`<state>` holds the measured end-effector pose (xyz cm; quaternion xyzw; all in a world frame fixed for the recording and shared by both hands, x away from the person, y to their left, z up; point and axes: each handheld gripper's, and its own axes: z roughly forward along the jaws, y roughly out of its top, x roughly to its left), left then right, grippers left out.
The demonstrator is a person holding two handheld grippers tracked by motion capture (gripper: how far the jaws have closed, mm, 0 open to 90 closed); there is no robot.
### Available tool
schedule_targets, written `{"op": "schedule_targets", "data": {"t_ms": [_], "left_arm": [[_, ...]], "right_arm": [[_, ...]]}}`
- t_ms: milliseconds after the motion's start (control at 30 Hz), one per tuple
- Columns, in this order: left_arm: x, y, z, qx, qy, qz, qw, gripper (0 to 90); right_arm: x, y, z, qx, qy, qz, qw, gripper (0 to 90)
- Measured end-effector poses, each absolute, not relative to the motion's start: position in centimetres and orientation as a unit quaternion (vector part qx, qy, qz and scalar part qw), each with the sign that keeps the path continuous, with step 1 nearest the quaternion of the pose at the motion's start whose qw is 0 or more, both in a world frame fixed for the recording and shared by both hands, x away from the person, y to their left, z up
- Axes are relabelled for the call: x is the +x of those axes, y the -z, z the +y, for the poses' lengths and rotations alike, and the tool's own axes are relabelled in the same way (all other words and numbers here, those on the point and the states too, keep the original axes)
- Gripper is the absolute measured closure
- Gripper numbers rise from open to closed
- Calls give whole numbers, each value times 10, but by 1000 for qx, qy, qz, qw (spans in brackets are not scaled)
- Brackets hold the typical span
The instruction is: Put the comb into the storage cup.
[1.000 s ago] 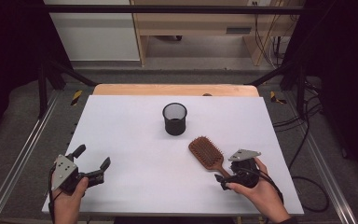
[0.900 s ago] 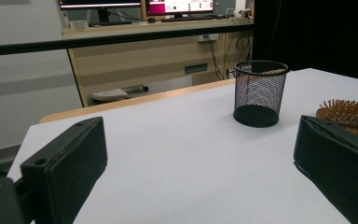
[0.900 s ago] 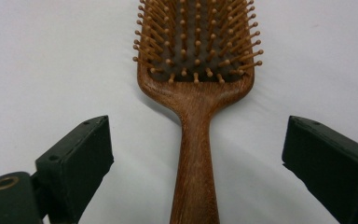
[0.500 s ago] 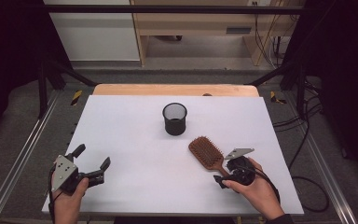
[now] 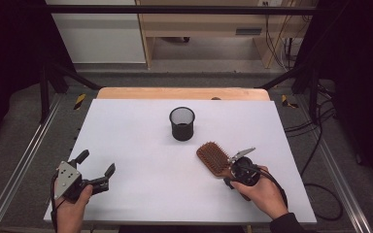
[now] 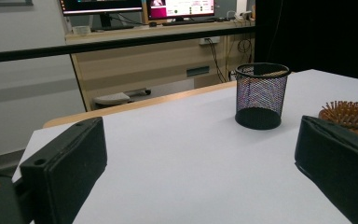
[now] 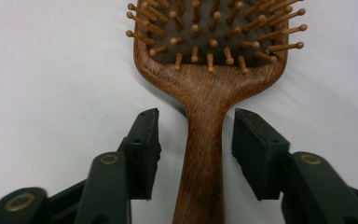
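A wooden paddle hairbrush (image 5: pixel 212 158) lies bristles up on the white table, right of centre, with its handle pointing toward the person. My right gripper (image 5: pixel 228 175) is down at that handle. In the right gripper view the hairbrush (image 7: pixel 205 93) handle runs between the two black jaws of the right gripper (image 7: pixel 196 126). The jaws have just been closing, and a narrow gap still shows on each side of the handle. My left gripper (image 5: pixel 97 162) rests open at the front left with nothing between its jaws. From the left gripper (image 6: pixel 200 154) view, the hairbrush (image 6: pixel 352 114) bristles peek over the right jaw.
A black wire-mesh cup (image 5: pixel 182 124) stands upright just behind the table's middle, also seen in the left gripper view as the mesh cup (image 6: pixel 262 95). The white table top (image 5: pixel 126 136) ends in a wooden strip at the back. Metal rails run along both sides.
The right gripper has edged in over the brush handle and its jaws have narrowed around it. The left gripper has stayed where it was.
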<state>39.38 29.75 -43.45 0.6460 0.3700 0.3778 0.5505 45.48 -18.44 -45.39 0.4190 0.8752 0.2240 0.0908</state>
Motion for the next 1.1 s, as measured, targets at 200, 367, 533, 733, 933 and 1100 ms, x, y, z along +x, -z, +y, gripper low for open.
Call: {"op": "schedule_targets", "data": {"t_ms": [200, 367, 533, 733, 933, 1100], "left_arm": [[394, 435, 298, 646, -378, 370, 550, 23], [395, 435, 298, 647, -377, 371, 549, 23], [394, 435, 298, 648, -378, 370, 548, 24], [394, 435, 298, 649, -378, 370, 548, 25], [394, 435, 297, 651, -377, 368, 547, 27], [393, 434, 297, 650, -377, 368, 548, 28]], "right_arm": [[458, 455, -183, 427, -211, 874, 91, 627], [458, 456, -184, 428, -208, 875, 94, 650], [460, 456, -182, 429, -199, 876, 92, 638], [460, 456, -181, 427, -196, 878, 94, 687], [461, 456, -183, 428, -196, 877, 93, 725], [461, 455, -182, 426, -196, 878, 96, 727]]}}
